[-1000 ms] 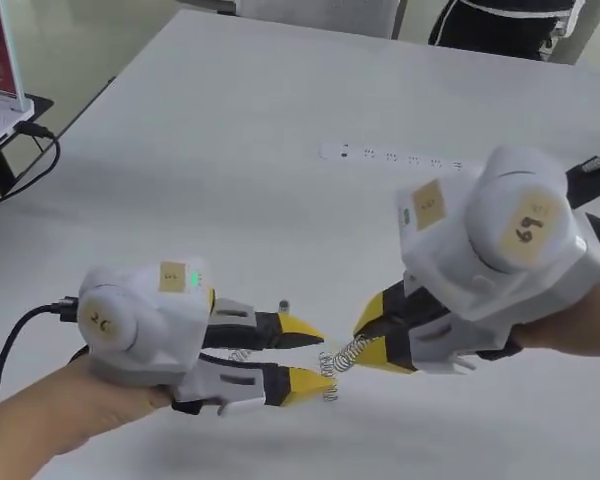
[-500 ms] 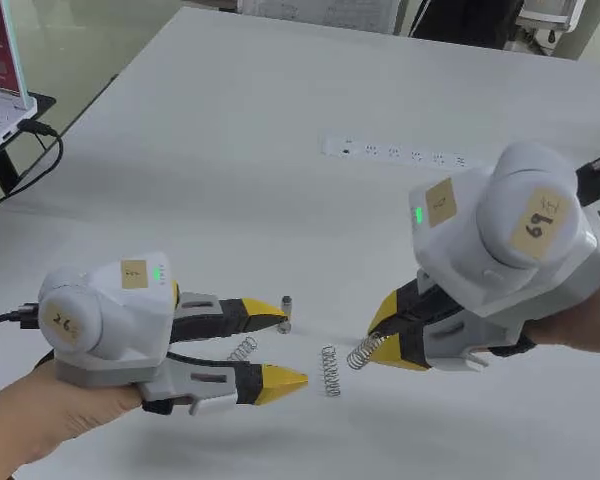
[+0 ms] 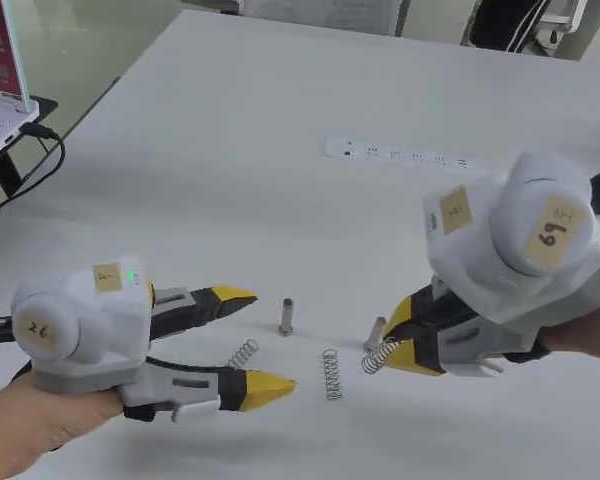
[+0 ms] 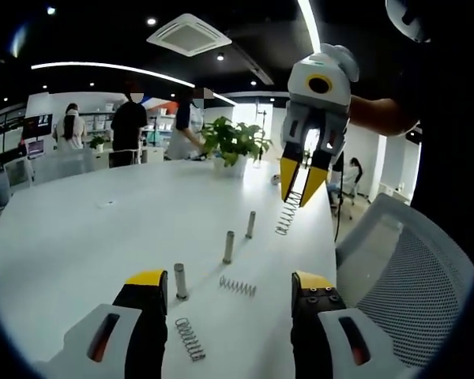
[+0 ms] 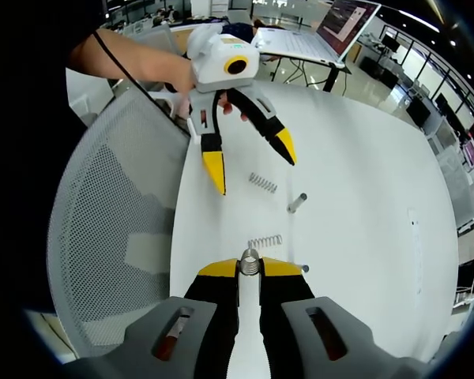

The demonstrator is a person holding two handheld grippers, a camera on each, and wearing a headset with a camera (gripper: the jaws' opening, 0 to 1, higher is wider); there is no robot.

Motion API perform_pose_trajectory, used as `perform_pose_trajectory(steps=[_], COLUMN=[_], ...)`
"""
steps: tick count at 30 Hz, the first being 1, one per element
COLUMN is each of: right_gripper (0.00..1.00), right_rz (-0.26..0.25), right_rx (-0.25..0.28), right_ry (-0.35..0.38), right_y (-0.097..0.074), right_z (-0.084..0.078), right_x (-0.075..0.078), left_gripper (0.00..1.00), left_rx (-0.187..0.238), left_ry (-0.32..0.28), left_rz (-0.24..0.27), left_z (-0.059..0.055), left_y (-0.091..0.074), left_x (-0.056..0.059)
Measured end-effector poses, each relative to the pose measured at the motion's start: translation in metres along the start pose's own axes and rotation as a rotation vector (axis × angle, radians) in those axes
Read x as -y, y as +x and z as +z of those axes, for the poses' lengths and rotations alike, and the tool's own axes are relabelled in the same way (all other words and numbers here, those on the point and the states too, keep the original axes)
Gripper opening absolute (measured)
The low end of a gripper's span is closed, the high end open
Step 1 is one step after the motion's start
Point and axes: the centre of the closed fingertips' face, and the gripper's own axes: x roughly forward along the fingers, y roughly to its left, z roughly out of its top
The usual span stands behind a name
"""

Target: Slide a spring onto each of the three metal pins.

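Right gripper (image 5: 250,270) pinching a spring (image 3: 379,355) — left gripper (image 3: 267,338) spread wide, empty.
The held spring juts from the nearly closed tips, just beside a metal pin (image 3: 376,333). A loose spring (image 3: 243,352) lies on the table (image 3: 230,180) between the left jaws, another midway between the grippers — an upright pin (image 3: 287,316) stands just ahead of the left one.

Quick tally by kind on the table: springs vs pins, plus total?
coiled metal springs: 3, one of them held in the jaws of the right gripper
grey cylindrical metal pins: 3
total: 6
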Motion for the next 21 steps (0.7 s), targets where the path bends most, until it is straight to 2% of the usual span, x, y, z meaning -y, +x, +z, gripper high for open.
perform_pose_trajectory(steps=[4, 9, 16, 21], right_gripper=[0.05, 0.05, 0.05, 0.05], right_rz=[0.005, 0.006, 0.009, 0.007], right_rx=[-0.034, -0.084, -0.115, -0.134], right_ry=[-0.007, -0.024, -0.02, -0.015], right_y=[0.0, -0.002, -0.004, -0.007], right_z=[-0.01, -0.023, -0.036, -0.045], right_x=[-0.001, -0.001, -0.001, 0.001], left_gripper=[0.65, 0.68, 0.77, 0.78], left_rx=[-0.02, -0.022, -0.04, -0.042], left_ry=[0.0, -0.014, -0.037, -0.036], left_rz=[0.016, 0.029, 0.046, 0.057], left_z=[-0.006, -0.007, -0.012, -0.012], left_y=[-0.003, -0.006, -0.008, -0.009], left_x=[-0.003, -0.006, -0.013, -0.014])
